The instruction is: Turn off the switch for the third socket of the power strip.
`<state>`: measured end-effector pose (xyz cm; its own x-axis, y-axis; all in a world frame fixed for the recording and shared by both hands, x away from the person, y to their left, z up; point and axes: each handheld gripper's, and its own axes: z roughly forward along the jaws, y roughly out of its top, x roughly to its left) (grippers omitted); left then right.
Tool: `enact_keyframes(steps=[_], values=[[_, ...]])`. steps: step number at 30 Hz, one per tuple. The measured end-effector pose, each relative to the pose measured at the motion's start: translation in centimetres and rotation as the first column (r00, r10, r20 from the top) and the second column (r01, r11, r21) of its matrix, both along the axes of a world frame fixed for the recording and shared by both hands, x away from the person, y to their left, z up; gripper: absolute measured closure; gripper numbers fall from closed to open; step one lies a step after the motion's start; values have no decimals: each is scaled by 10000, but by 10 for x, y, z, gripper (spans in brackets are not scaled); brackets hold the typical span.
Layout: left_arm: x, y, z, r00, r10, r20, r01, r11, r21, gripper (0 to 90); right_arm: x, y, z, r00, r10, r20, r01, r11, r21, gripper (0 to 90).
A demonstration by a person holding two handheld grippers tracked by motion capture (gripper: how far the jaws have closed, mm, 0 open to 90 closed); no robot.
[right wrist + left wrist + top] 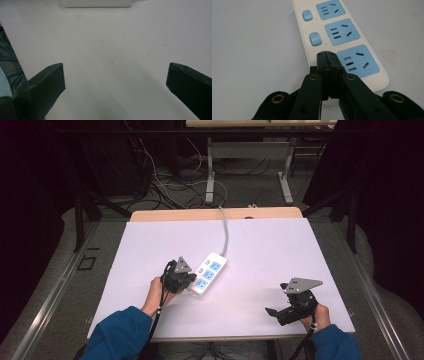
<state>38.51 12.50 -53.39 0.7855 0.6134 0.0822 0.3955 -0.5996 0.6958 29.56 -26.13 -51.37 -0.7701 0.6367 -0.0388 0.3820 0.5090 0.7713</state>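
Note:
A white power strip [208, 271] with three blue sockets lies on the white table cover, left of the middle. In the left gripper view the power strip [342, 32] has a blue switch [315, 38] beside each socket. My left gripper [326, 53] is shut with nothing between its jaws. Its tips sit over the strip's near end, next to the nearest socket [357, 60], and hide what lies under them. From above, the left gripper [188, 283] is at the strip's near end. My right gripper [272, 312] rests low at the front right. In its own view the right gripper [115, 75] is open and empty.
The strip's grey cord [226, 227] runs away over the table's far edge [215, 214]. The white cover [280, 255] spans most of the tabletop. Loose cables and another table's legs [210, 175] stand on the floor beyond. The strip's side [96, 3] lies far ahead of the right gripper.

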Motion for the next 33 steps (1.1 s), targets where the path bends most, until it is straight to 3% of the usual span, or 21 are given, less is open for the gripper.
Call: enact_keyframes(steps=[31,33], values=[[0,1,1,9998,130,128,-131,9999,107,900,0,0,0,10000,33,10,-33,10000,-39,14],[-1,1,3,9997,147,209,-146,9999,-54,900,0,0,0,10000,31,92,-30,10000,-61,14]])
